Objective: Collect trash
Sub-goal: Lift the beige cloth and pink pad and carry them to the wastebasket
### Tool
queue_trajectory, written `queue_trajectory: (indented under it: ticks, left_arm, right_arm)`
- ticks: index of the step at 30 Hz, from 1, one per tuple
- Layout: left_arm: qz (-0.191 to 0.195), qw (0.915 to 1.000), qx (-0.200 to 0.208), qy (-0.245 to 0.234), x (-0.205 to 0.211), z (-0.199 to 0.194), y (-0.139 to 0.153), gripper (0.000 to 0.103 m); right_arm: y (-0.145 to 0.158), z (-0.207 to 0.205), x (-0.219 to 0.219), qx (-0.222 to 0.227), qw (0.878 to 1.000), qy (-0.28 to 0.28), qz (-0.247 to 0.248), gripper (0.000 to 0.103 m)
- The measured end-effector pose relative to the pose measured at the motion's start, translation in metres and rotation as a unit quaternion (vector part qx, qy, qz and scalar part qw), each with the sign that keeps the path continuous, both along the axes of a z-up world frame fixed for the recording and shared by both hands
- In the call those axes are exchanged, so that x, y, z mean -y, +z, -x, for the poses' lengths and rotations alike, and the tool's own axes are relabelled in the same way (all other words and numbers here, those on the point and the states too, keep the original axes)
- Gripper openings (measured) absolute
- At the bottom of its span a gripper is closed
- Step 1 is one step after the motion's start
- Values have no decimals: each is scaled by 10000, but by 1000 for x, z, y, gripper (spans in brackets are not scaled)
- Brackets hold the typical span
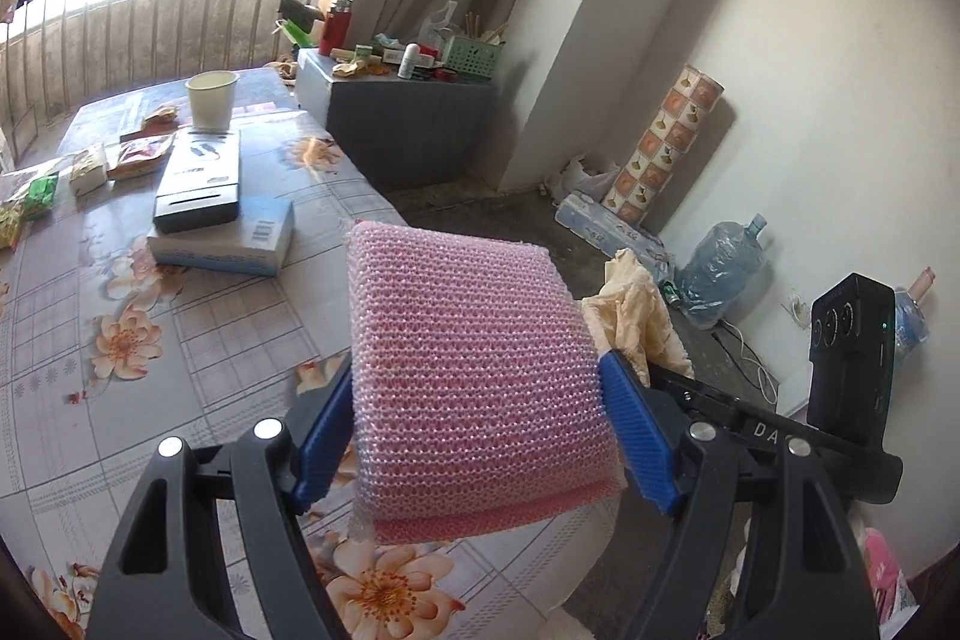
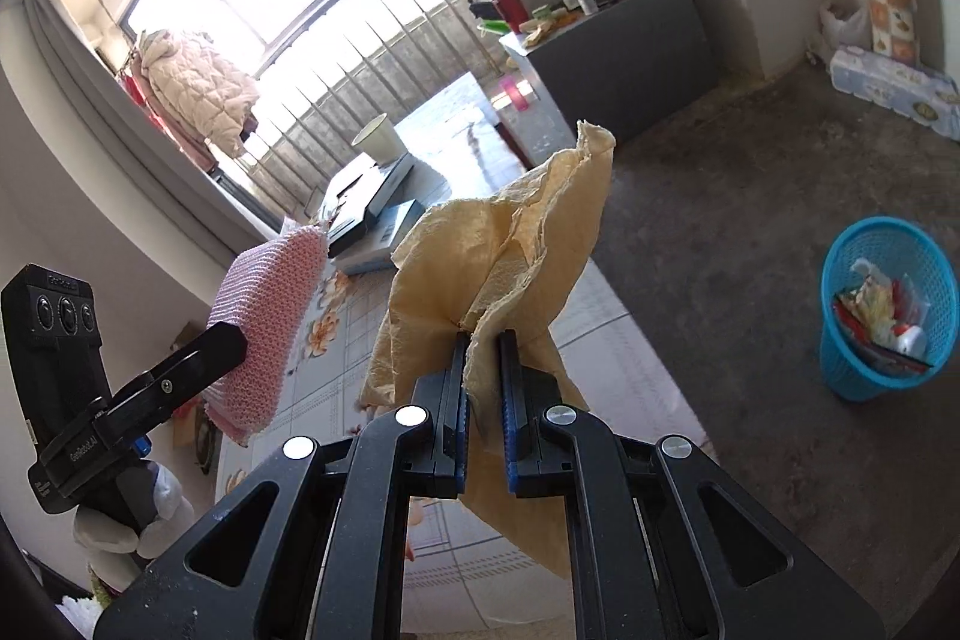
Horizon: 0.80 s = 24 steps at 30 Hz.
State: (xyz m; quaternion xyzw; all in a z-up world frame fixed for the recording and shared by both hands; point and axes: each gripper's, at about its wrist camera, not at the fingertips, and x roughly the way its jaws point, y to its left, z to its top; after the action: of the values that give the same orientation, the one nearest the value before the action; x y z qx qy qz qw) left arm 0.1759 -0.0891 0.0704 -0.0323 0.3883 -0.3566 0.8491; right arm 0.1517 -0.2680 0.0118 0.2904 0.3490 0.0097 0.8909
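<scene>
Left gripper (image 1: 474, 430) grasps pink sponge (image 1: 474, 370) between blue pads, spread wide across its sides, lifted above floral surface (image 1: 120, 340). Right gripper (image 2: 483, 400) clenched tight on crumpled yellow paper towel (image 2: 504, 244), held just beside sponge, above surface edge. Blue trash basket (image 2: 858, 376) stands on floor (image 2: 720, 250) to right, well apart, wrappers inside. Boxes (image 1: 204, 202) and cup (image 1: 210, 100) rest on surface.

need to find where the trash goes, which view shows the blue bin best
The right wrist view: the blue mesh bin stands whole on the floor at the right, wrappers visible inside. The left wrist view does not show it at all.
</scene>
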Motion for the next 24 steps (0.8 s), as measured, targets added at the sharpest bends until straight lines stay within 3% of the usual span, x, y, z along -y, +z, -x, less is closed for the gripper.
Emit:
queue_trajectory:
  ticks: [5, 10, 18, 21, 24]
  left_arm:
    - [-24, 9968, -188, -781, 90, -9, 1, 76]
    - [-281, 9861, -615, -1519, 198, -18, -19, 76]
    - [-1195, 9601, -1119, -2267, 356, -33, -96, 76]
    - [-1547, 9525, -1098, -2383, 401, -41, -130, 76]
    - [-1698, 9505, -1089, -2364, 435, -52, -160, 77]
  right_arm:
    - [-4, 37, 72, -2, 9958, -918, 30, 8]
    - [-26, 70, 146, -189, 9830, -1824, -53, 8]
    - [-100, 84, 245, -753, 9577, -2676, -745, 8]
    - [-133, 80, 273, -979, 9471, -2850, -1109, 8]
    - [-163, 68, 299, -1197, 9367, -3035, -1271, 10]
